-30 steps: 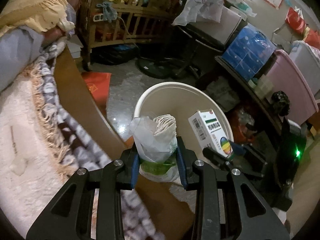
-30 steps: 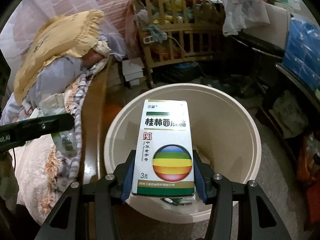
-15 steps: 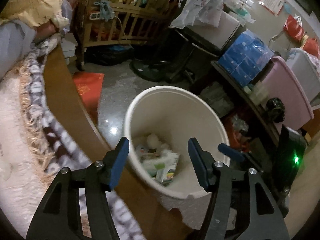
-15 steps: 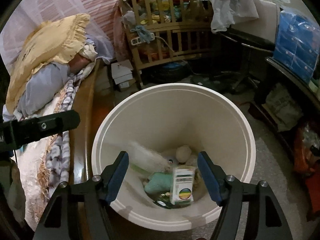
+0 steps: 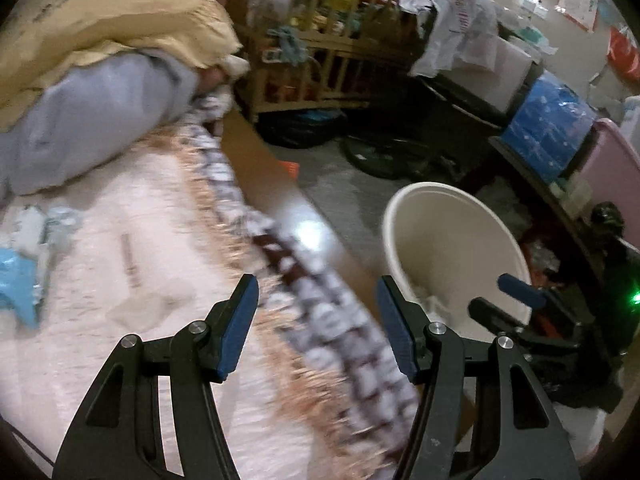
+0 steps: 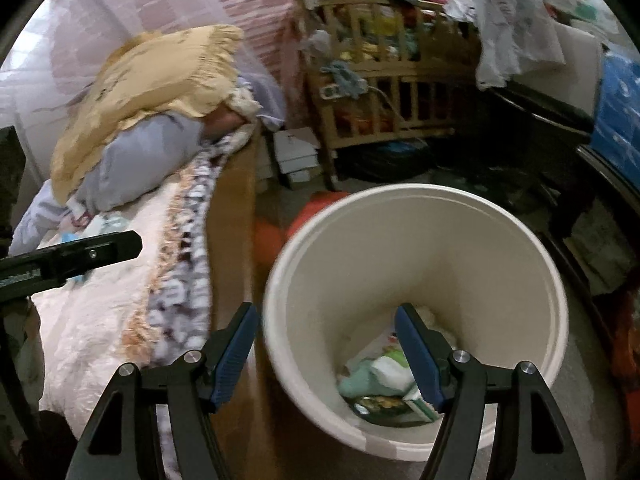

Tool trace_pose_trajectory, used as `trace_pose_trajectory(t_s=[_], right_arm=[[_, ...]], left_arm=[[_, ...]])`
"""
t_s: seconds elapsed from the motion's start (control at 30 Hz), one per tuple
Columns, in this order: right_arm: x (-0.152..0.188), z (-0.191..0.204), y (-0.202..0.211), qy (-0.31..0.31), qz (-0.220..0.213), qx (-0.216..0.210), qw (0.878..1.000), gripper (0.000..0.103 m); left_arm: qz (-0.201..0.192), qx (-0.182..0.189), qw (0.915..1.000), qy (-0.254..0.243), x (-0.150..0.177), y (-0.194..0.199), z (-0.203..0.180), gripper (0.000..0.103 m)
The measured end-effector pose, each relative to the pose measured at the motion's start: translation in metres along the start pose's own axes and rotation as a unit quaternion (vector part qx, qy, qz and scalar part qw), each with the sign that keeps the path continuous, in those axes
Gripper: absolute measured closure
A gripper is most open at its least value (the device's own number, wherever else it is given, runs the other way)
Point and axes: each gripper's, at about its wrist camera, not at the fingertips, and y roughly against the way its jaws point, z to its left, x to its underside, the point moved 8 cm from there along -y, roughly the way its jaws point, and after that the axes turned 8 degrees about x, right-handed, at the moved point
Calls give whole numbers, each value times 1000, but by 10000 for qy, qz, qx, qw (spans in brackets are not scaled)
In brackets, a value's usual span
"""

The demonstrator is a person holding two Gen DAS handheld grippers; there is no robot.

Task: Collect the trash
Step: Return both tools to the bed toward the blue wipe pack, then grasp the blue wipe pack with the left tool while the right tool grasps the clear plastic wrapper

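1. A cream round bin (image 6: 416, 256) stands upright on the floor beside the bed's wooden edge.
2. Trash (image 6: 384, 380) lies at its bottom: a pale green wad, white packaging, seemingly a box.
3. Blurred blue-and-white scraps (image 5: 24, 264) lie on the bed.

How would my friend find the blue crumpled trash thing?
Start at the bed with its pale pink blanket, below the grey pillow. At its far left edge lies the blue crumpled wrapper; it is the only bright blue thing on the bed.

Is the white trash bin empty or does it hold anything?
Not empty: the white trash bin holds trash at its bottom, including a pale green item and a box.
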Motion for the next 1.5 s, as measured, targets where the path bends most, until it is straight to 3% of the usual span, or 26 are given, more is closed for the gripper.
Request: trace_pose_trajectory(t_s=[0.27, 0.57, 0.97, 1.27, 1.5], right_arm=[[2, 67, 7, 444, -65, -475, 9979, 33], [10, 135, 2, 747, 78, -909, 9930, 30], [23, 225, -12, 1368, 338, -1403, 9800, 29], [2, 279, -45, 1565, 538, -1615, 9729, 29], [-33, 335, -92, 1533, 787, -1915, 9662, 29]], left_arm=[[-181, -455, 9987, 111, 11, 34, 50, 43], [-323, -778, 9944, 631, 35, 69, 115, 43], [-516, -1302, 9784, 1522, 62, 118, 226, 43], [-780, -1438, 9600, 2272, 68, 148, 307, 43], [-796, -1326, 9584, 2399, 62, 148, 343, 43]])
